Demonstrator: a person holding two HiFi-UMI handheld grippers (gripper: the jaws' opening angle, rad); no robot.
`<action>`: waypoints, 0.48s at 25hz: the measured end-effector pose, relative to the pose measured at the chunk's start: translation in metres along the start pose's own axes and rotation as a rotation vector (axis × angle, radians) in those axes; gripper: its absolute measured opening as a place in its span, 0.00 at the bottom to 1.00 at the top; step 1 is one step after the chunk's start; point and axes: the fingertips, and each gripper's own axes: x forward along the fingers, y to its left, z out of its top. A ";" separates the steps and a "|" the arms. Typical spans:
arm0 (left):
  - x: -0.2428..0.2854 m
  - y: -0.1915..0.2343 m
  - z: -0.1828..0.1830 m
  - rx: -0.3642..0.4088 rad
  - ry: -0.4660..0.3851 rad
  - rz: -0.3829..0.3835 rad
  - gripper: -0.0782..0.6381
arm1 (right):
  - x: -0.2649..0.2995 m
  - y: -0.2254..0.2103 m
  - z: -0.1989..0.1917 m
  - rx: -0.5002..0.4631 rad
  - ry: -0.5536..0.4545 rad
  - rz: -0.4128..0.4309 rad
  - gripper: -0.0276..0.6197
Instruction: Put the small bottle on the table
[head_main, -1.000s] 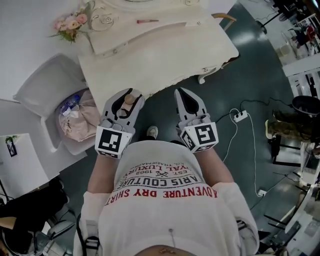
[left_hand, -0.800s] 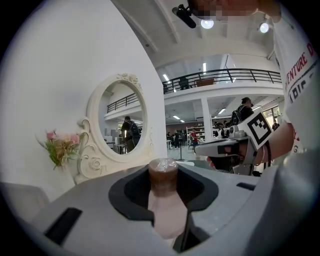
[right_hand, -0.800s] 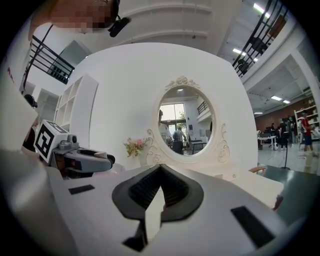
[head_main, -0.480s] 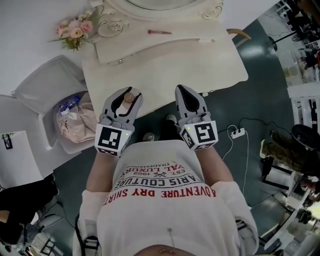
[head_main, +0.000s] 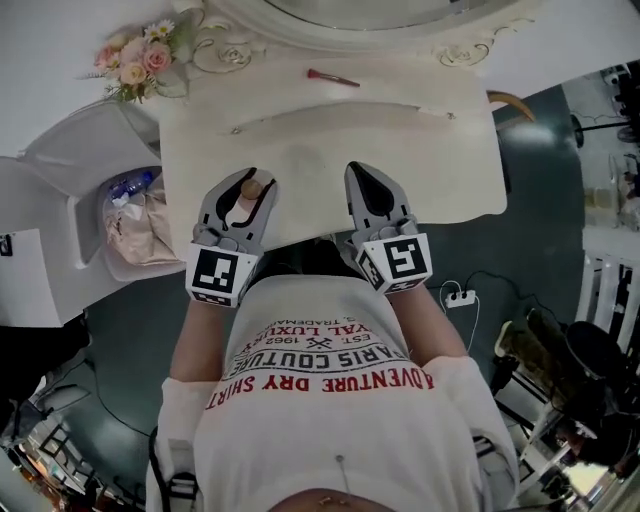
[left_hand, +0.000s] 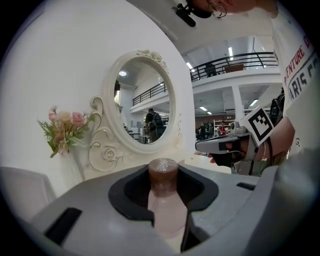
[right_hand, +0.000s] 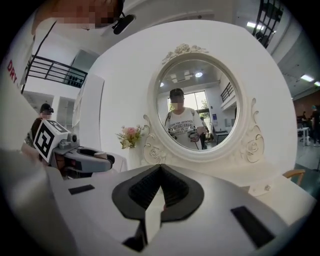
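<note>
The small bottle, pale pink with a brown cap, stands upright between the jaws of my left gripper, which is shut on its body. In the left gripper view the bottle fills the gap between the jaws and its cap rises above them. My right gripper is beside it on the right, shut and holding nothing; its tips meet in the right gripper view. Both grippers hover over the front part of the cream dressing table.
An oval mirror stands at the table's back, with a bunch of pink flowers at its left corner. A thin pink stick lies near the mirror. A white bin with rubbish stands left of the table. A power strip lies on the floor.
The table has come nearer: both grippers, earlier at or short of its front edge, are now over its top. The bottle stays gripped in the left gripper.
</note>
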 end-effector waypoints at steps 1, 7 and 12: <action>0.008 0.001 -0.002 -0.006 0.006 0.014 0.29 | 0.005 -0.006 -0.002 -0.003 0.008 0.020 0.04; 0.053 0.004 -0.017 -0.038 0.047 0.092 0.29 | 0.037 -0.039 -0.019 -0.001 0.059 0.149 0.04; 0.087 0.003 -0.036 -0.062 0.059 0.137 0.29 | 0.058 -0.061 -0.036 -0.002 0.086 0.222 0.04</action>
